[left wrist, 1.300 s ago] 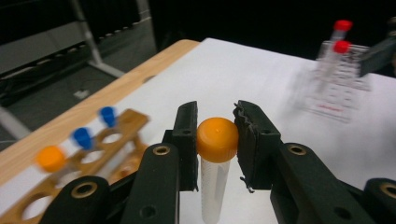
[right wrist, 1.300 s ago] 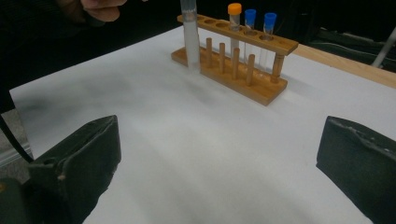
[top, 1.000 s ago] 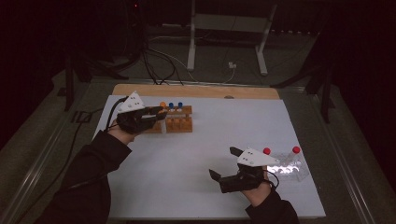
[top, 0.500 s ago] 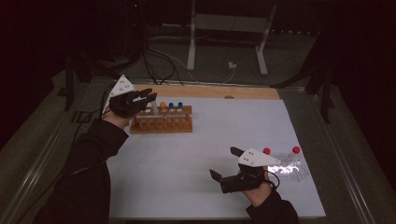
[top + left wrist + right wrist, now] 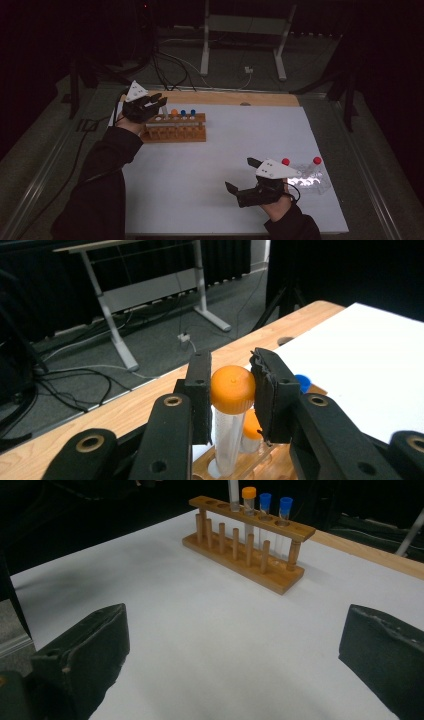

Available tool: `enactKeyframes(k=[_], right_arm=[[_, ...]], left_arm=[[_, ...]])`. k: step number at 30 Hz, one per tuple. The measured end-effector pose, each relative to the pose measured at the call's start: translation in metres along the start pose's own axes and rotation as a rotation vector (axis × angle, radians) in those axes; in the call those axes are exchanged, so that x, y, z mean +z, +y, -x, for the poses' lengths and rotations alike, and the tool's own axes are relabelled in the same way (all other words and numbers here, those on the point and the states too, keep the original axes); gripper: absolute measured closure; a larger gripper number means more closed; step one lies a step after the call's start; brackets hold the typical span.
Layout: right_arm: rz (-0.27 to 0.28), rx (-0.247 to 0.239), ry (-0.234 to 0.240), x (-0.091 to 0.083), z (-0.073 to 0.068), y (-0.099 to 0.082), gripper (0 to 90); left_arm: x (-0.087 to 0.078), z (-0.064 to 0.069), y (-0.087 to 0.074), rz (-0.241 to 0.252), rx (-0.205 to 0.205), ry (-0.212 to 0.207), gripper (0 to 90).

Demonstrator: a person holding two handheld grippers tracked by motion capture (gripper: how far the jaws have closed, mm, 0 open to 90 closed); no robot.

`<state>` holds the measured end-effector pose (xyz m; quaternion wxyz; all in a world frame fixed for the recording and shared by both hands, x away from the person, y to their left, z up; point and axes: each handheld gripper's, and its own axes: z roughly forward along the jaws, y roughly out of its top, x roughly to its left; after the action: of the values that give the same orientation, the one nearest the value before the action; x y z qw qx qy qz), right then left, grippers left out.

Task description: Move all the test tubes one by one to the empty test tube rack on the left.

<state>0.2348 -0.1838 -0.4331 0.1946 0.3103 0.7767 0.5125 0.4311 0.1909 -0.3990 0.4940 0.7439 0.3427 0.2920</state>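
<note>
A wooden tube rack (image 5: 175, 131) stands at the far left of the white table. My left gripper (image 5: 150, 106) hovers over its left end, shut on the orange cap of a clear tube (image 5: 232, 389). That tube's lower end sits in a rack (image 5: 255, 467) hole. Behind it stand another orange-capped tube (image 5: 250, 426) and a blue cap (image 5: 301, 382). From the right gripper view the rack (image 5: 245, 547) holds one orange-capped tube (image 5: 248, 493) and two blue-capped tubes (image 5: 265, 501). My right gripper (image 5: 240, 175) rests open near the front edge, nothing between its jaws (image 5: 235, 650).
Two red-capped tubes (image 5: 285, 161) lie in a clear plastic bag (image 5: 312, 179) just right of the right gripper. A wooden strip (image 5: 225, 98) borders the table's far edge. Metal stand legs (image 5: 205, 55) and cables lie on the floor beyond.
The left gripper has moved from in front of the rack's left part toward the far left, over the rack's end, the tube in it. The right gripper has kept still.
</note>
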Motion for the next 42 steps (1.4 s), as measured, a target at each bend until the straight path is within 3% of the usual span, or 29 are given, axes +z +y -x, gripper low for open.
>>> enactKeyframes(k=[16, 25, 33, 35, 37, 39, 42], right_arm=[[-0.003, 0.006, 0.004, 0.0, 0.002, -0.002, 0.0], [-0.003, 0.009, 0.007, 0.0, 0.002, -0.003, 0.0], [-0.001, 0.01, 0.008, 0.0, 0.003, -0.002, 0.0], [0.001, 0.011, 0.006, -0.001, 0.004, -0.002, 0.0], [0.004, 0.014, 0.004, -0.002, 0.004, -0.001, 0.0], [0.006, 0.011, -0.002, -0.003, 0.005, -0.001, 0.0], [0.012, 0.01, -0.019, -0.007, 0.007, 0.0, 0.0]], left_arm=[[0.027, -0.001, -0.031, -0.078, -0.034, -0.003, 71.8], [0.034, 0.0, -0.042, -0.096, -0.044, 0.001, 71.7], [0.034, -0.001, -0.04, -0.11, -0.057, -0.008, 71.3], [0.032, -0.001, -0.039, -0.098, -0.066, -0.015, 69.2], [0.03, -0.001, -0.036, -0.088, -0.078, -0.021, 62.2], [0.027, 0.002, -0.033, -0.085, -0.066, -0.007, 54.0], [0.02, 0.006, -0.029, -0.075, -0.071, -0.024, 46.4]])
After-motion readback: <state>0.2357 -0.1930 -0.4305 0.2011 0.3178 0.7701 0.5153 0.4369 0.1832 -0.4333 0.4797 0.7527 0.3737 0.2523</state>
